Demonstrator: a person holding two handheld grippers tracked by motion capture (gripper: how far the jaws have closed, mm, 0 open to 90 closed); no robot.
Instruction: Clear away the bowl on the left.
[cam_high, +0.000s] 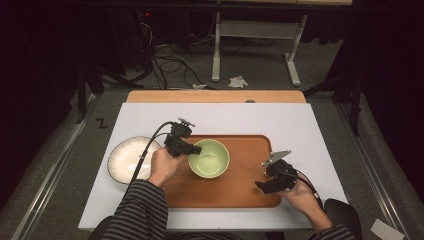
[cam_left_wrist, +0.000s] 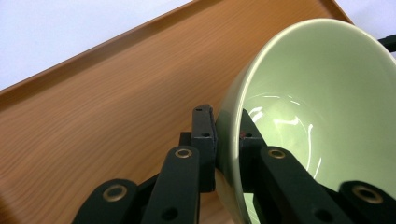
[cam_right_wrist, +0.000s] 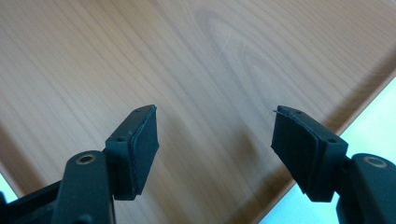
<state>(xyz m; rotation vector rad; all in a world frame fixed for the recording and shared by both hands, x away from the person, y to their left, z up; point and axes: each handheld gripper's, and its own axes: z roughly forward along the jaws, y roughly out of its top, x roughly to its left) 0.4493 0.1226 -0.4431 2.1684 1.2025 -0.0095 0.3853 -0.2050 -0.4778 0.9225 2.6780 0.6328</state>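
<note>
The left gripper (cam_left_wrist: 227, 140) has its jaws clamped on the near wall of the green bowl (cam_high: 209, 158), one inside and one outside, a hold that likely lets the bowl be lifted or slid. The bowl sits empty at the middle of the wooden tray (cam_high: 245, 192). Toward the tray's right edge, the right gripper (cam_right_wrist: 215, 144) hovers, jaws wide and holding nothing. Left of the tray, an empty white plate (cam_high: 122, 160) rests on the tabletop (cam_high: 300, 125).
</note>
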